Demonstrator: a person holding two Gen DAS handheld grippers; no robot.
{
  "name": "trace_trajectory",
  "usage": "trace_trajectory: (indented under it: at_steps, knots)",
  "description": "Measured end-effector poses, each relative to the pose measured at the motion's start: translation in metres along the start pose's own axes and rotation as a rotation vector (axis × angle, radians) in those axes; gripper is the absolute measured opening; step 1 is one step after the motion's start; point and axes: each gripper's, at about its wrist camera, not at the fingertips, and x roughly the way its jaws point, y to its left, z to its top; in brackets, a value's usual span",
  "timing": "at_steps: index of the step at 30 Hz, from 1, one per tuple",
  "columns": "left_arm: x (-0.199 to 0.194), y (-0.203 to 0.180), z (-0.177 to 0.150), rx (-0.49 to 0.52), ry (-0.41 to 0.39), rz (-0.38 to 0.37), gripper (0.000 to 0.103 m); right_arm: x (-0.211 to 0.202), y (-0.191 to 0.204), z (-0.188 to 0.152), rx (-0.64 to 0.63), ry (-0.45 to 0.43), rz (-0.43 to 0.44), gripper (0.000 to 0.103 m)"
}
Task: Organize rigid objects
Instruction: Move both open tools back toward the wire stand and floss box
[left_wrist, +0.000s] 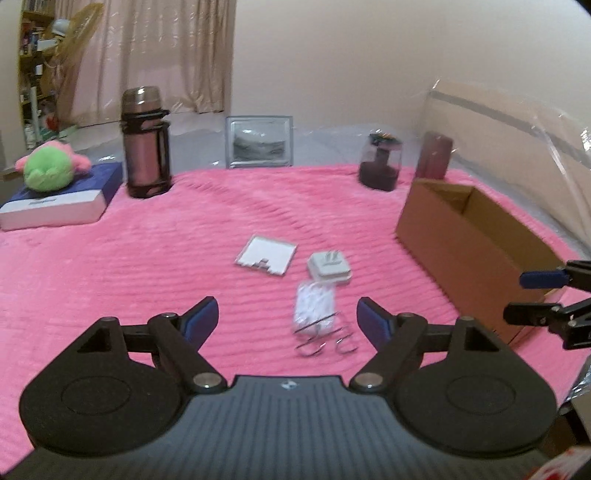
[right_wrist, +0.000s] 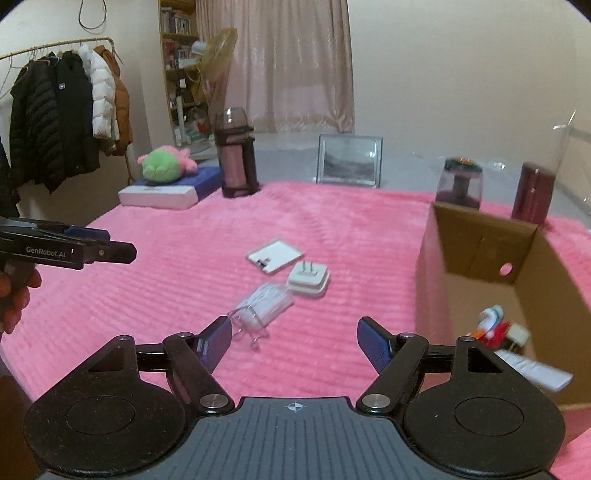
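On the pink blanket (left_wrist: 147, 258) lie a flat white card (left_wrist: 266, 254), a white plug adapter (left_wrist: 329, 266) with prongs up, a clear bag of white cable (left_wrist: 314, 306) and a pair of thin metal-framed glasses (left_wrist: 325, 339). My left gripper (left_wrist: 288, 317) hovers open just short of the glasses, nothing between its blue pads. My right gripper (right_wrist: 293, 334) is also open and empty, with the glasses (right_wrist: 247, 332) by its left pad. The brown cardboard box (right_wrist: 480, 254) stands to the right. Inside it lie a red-and-white tube (right_wrist: 493, 325) and other small items.
At the back stand a tall thermos (left_wrist: 146, 144), a picture frame (left_wrist: 258, 142), a dark jar (left_wrist: 380, 162) and a maroon cylinder (left_wrist: 434, 155). A green and pink plush (left_wrist: 48, 166) rests on a blue-and-white box (left_wrist: 59, 199). A coat rack (right_wrist: 62, 118) stands far left.
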Motion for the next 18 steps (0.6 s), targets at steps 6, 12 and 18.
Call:
trace_trajectory:
  at_steps: [6,12,18]
  knots:
    - [0.015,0.007,-0.024,-0.005,0.016,0.06,0.079,0.023,0.008,-0.016,0.042,0.013,-0.031,0.072]
    - [0.03,0.012,-0.043,0.005,0.035,0.081,0.079,0.047,0.022,-0.028,0.048,0.017,-0.043,0.072]
    - [0.046,0.022,-0.052,0.002,0.053,0.091,0.079,0.076,0.037,-0.034,0.042,0.034,-0.051,0.072]
